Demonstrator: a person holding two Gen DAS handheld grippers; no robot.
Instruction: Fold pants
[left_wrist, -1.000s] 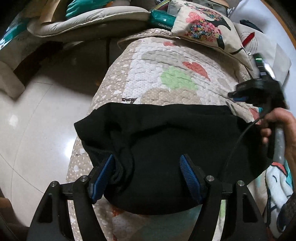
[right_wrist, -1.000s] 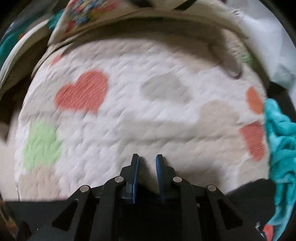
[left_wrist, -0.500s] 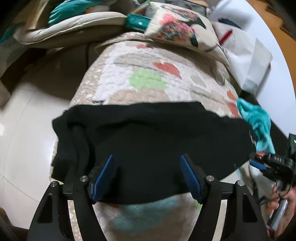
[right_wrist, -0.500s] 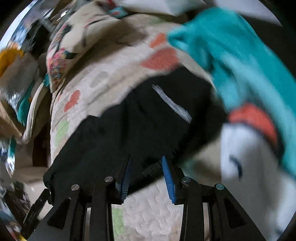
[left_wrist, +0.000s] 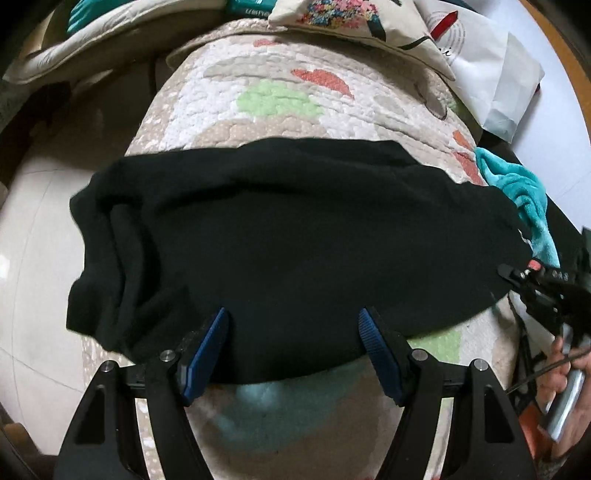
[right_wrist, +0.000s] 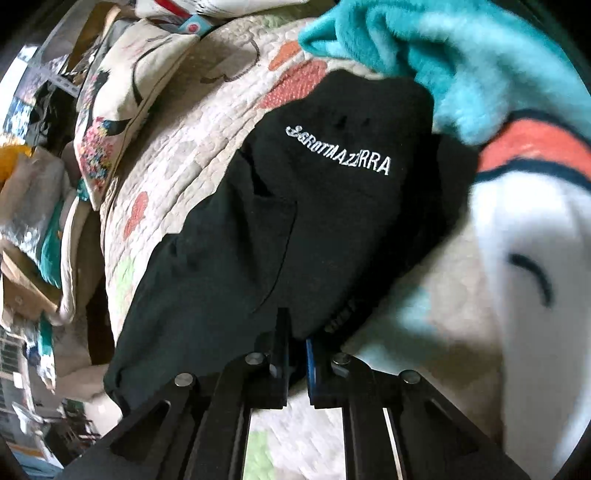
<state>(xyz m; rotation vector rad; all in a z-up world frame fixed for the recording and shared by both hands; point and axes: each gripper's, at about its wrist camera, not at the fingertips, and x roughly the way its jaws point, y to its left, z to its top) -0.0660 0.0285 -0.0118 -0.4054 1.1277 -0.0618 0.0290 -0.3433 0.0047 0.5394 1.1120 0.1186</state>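
Right gripper (right_wrist: 297, 347), a black two-finger tool with blue pads, has just been closing and is now clenched on the near hem of the black fabric pants (right_wrist: 280, 221), with a thin fold of cloth pinched between its pads. From that pinch the garment runs away across a quilted cream bedspread patterned with coral, green and beige hearts (right_wrist: 177, 155). White embroidered lettering (right_wrist: 338, 155) sits on the pants near their far end, and a stitched seam line curves down the cloth toward the pads. A fluffy teal blanket (right_wrist: 443, 48) touches the far edge of the pants, and a white plush cover with an orange band and dark stripe (right_wrist: 535, 221) lies just beside them on the right

Left gripper (left_wrist: 293, 343), the same black tool with ribbed blue pads, stands released with its jaws wide; the near edge of the pants (left_wrist: 295, 229) lies between the pads, but neither pad presses it. In this view the pants stretch across the bedspread (left_wrist: 266, 96) as a broad dark band, bunched into folds at the left end, where they hang over the side toward a pale tiled floor (left_wrist: 33, 240). At the right edge of this view the right gripper (left_wrist: 517, 275) meets the pants' end, held by a hand (left_wrist: 565, 380). Farther off, a cream cushion with a floral print (left_wrist: 351, 14) rests at the head of the bedspread, near a white paper bag (left_wrist: 487, 59)
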